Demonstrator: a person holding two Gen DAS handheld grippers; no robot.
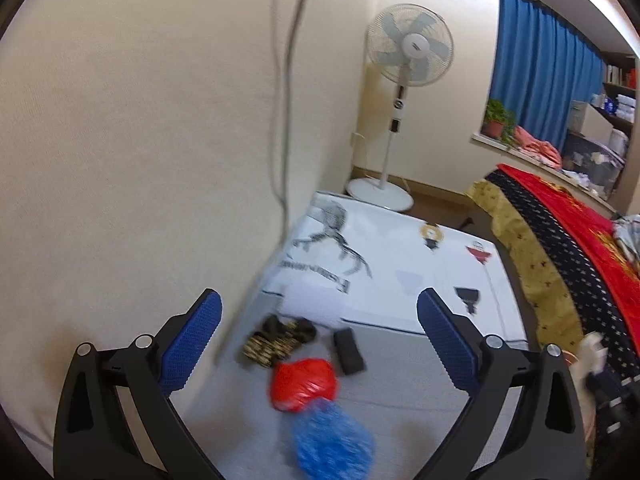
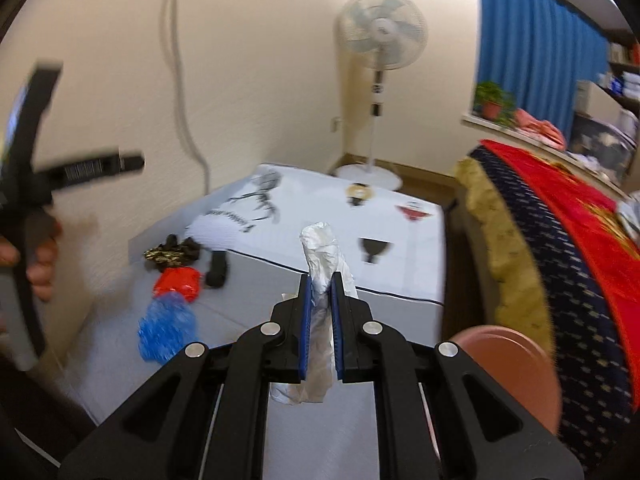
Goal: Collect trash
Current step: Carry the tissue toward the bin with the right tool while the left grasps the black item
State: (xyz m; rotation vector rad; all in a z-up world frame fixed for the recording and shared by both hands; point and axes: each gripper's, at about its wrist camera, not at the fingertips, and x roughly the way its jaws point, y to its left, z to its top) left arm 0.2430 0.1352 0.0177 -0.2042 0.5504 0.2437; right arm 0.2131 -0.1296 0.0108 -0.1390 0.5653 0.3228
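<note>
My right gripper (image 2: 321, 280) is shut on a crumpled white plastic wrapper (image 2: 321, 248), which sticks up between the blue pads, held above the grey bed. My left gripper (image 1: 318, 312) stands open with nothing between its fingers, above a red crumpled bag (image 1: 303, 384), a blue crumpled bag (image 1: 332, 446), a black-and-gold patterned item (image 1: 276, 340) and a small black object (image 1: 349, 351). The same red bag (image 2: 178, 282) and blue bag (image 2: 168, 330) lie to the left in the right wrist view. A hand (image 2: 36, 268) holds the left gripper's handle there.
A white printed sheet (image 2: 332, 236) covers the far part of the bed. A pink round bin rim (image 2: 508, 364) sits at lower right beside a red and navy blanket (image 2: 568, 240). A standing fan (image 2: 380, 36) is in the corner. A cable (image 1: 286, 120) hangs down the wall.
</note>
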